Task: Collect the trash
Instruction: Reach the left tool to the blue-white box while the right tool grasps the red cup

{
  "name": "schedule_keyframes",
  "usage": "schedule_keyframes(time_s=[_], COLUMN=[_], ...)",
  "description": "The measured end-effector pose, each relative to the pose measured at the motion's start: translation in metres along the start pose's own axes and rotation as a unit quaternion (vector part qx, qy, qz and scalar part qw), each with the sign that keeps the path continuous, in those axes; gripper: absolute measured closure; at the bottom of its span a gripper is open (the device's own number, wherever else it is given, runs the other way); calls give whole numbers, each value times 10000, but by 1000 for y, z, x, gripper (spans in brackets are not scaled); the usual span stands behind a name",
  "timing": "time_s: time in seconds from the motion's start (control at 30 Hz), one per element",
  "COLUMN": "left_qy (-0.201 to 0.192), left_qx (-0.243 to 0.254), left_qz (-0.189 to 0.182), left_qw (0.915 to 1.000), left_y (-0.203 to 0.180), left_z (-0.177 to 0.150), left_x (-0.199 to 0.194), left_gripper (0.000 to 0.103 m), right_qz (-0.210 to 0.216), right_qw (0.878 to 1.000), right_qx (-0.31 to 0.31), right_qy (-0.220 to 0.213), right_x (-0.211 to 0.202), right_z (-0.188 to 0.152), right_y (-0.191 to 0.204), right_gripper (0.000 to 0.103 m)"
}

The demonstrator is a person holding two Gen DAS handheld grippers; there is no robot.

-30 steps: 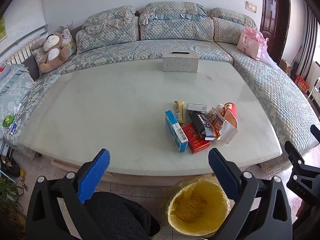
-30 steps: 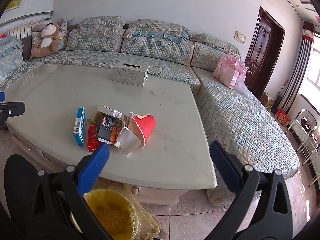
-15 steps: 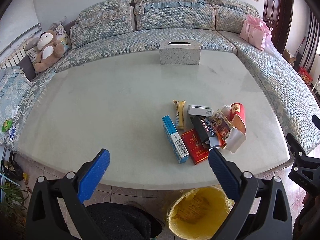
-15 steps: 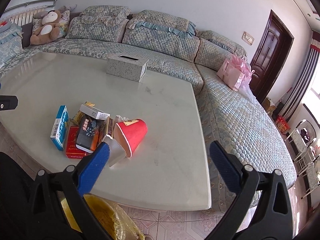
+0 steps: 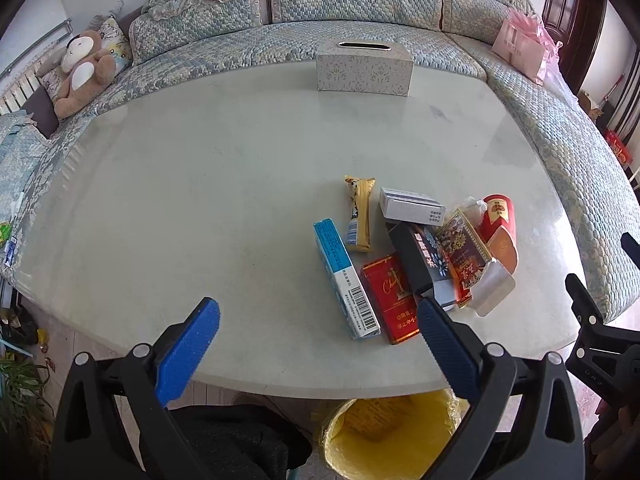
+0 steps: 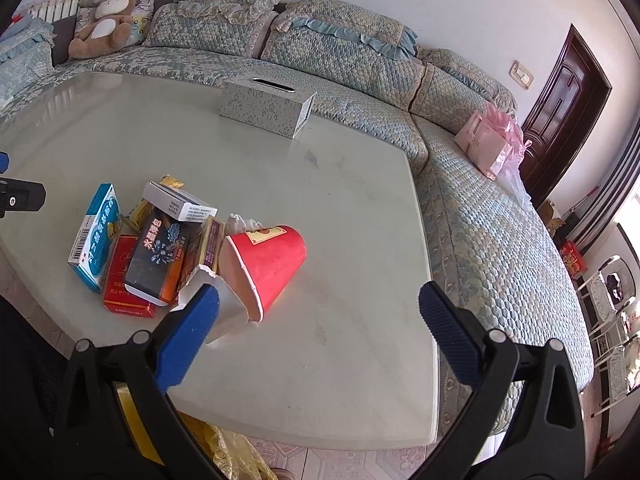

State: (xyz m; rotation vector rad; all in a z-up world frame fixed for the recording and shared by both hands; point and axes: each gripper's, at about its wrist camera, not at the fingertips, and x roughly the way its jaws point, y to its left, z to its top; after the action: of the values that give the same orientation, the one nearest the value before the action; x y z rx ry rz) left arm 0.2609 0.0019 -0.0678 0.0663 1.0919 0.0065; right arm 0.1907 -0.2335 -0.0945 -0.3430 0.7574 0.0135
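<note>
Pale marble table (image 5: 200,200) fronts a quilted sofa (image 5: 352,0), with trash heaped near its near right edge. Only the left wrist view shows the yellow-lined bin (image 5: 384,436) below that edge. A red paper cup (image 6: 266,266) lies on its side, mouth toward the near left. Left gripper (image 5: 318,338) and right gripper (image 6: 318,320) hover with jaws spread, empty.

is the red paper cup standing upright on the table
No, the red paper cup lies tipped on its side on the table, its open mouth facing the near edge beside the pile of boxes.
</note>
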Motion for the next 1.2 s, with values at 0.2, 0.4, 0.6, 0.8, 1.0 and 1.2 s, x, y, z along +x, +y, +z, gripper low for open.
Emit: schedule_keyframes(time_s=[0.2,0.4,0.6,0.8,1.0,1.2], left_qy=[283,544,686,820,954,988], left_qx=[-121,-227,-304,-431,-564,-568], left_qz=[-46,-59,-20,-20,-88,-144], left_qw=[9995,9982,9972,9957,9938,9934], left_y=[1,4,8,12,16,14], left_z=[2,1,2,5,8,9], left_x=[34,65,85,105,123,132], left_gripper=[6,6,6,6,6,15], right_qz=[106,110,150,111,166,330], right_qw=[9998,9994,9989,9987,9986,9972], right_qx=[-46,-201,-261,-298,-186,-22], right_qy=[130,271,358,405,474,674], right_x=[27,54,74,92,108,125], right_z=[-5,-9,-8,-8,-10,-13], right_y=[5,14,20,21,15,8], right_gripper=[5,5,5,5,16,59])
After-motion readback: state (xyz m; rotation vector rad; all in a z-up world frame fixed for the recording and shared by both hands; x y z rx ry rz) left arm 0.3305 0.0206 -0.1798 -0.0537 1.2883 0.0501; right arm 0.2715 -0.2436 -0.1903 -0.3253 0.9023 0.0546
